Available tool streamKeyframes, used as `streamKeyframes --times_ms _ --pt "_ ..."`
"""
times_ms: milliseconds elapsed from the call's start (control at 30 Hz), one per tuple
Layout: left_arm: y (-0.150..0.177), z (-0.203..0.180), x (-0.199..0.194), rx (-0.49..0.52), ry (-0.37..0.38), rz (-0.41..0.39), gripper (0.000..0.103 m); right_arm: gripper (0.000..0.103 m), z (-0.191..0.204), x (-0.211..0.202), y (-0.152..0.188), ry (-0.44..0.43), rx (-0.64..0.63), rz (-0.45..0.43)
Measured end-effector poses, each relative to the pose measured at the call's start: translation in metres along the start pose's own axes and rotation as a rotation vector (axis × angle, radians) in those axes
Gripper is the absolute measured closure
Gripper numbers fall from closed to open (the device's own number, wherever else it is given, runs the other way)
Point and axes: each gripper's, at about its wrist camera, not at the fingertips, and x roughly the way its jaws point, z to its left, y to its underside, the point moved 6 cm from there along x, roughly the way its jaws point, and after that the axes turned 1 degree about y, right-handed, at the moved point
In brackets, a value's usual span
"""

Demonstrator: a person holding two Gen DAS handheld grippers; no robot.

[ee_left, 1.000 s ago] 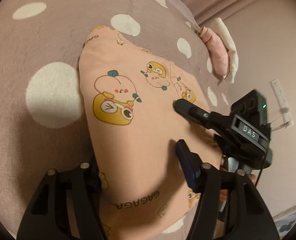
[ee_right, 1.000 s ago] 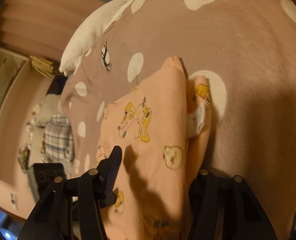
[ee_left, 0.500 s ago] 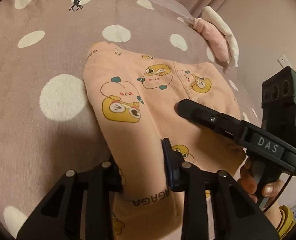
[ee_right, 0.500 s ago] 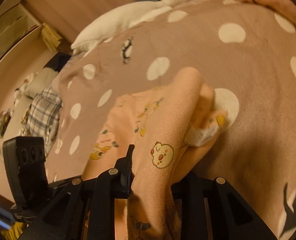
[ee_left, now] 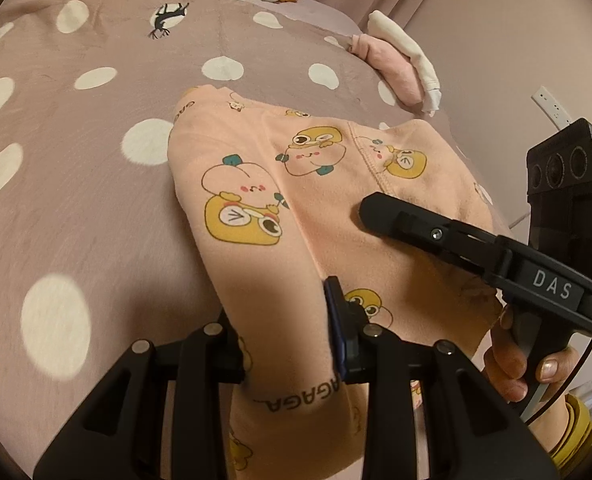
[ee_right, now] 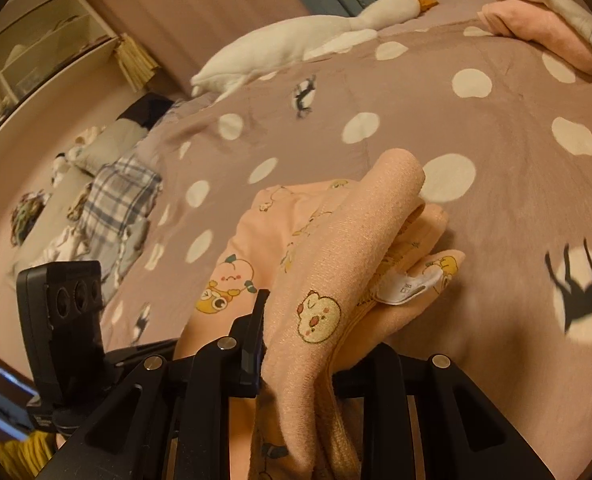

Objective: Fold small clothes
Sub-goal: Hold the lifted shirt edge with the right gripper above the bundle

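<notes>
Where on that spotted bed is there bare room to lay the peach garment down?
Bare blanket lies left of the garment, and more between it and the goose. In the right wrist view, open blanket also spreads right of the garment, below the pink pile. It is crowded around both grippers, each shut on the garment.

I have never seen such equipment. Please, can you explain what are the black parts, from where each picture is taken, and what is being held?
No robot: a person holds a hand tool with two fingers in each hand, and each tool carries a camera looking along its fingers. One picture comes from the left gripper, the other from the right gripper. The right tool also appears in the left picture. Both are shut on the peach cartoon-print garment, lifting its near edge off the dotted blanket. Farther back lie a plush goose and a folded pink and white cloth.
</notes>
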Motion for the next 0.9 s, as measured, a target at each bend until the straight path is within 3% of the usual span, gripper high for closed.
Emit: streamKeyframes --times_ms 500,900 --pt "0.087 0.007 -0.073 -0.08 -0.075 -0.028 0.072 0.077 0.072 -0.011 0.065 -0.068 -0.105 0.064" --pt "0.111 0.015 -0.105 -0.119 -0.08 -0.07 0.072 0.077 0.107 -0.015 0.08 -0.072 -0.189 0.083"
